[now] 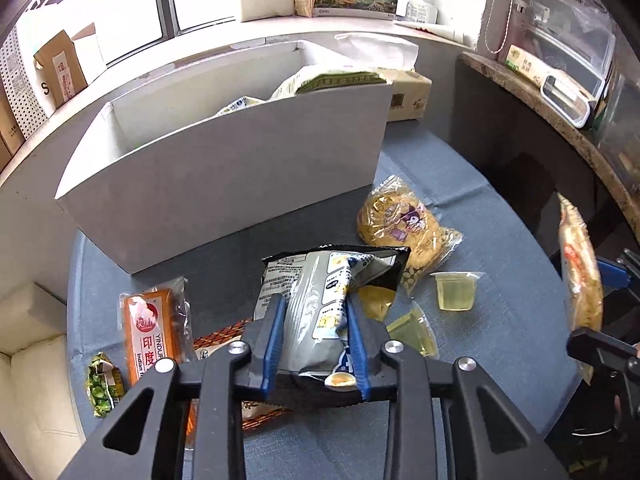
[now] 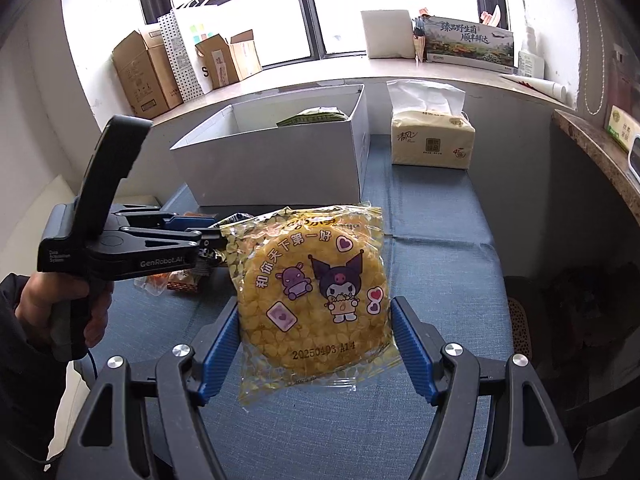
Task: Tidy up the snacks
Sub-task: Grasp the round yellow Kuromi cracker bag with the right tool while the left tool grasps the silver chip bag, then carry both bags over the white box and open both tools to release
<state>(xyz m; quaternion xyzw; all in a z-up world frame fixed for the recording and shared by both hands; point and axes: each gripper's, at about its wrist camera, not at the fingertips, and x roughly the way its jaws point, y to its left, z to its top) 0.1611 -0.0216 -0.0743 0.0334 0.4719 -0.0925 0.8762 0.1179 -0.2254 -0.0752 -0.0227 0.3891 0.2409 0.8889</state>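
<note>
Blue-clothed counter (image 2: pixel 440 248), white box (image 2: pixel 280 160) at 12 o'clock. Left gripper (image 1: pixel 316 320) clamping grey snack bag (image 1: pixel 316 296); right gripper (image 2: pixel 316 332) pinching cartoon cracker pack (image 2: pixel 316 292). Risk: crinkled bag slipping, cracker snapping under squeeze.

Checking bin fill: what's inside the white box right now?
In the white box, a green-and-cream snack bag leans at its right end, and a smaller packet peeks over the front wall. That wall hides the box floor, so anything lower is unseen.

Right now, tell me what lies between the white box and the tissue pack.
Only bare blue tablecloth separates white box and tissue pack, seen in the right wrist view.
</note>
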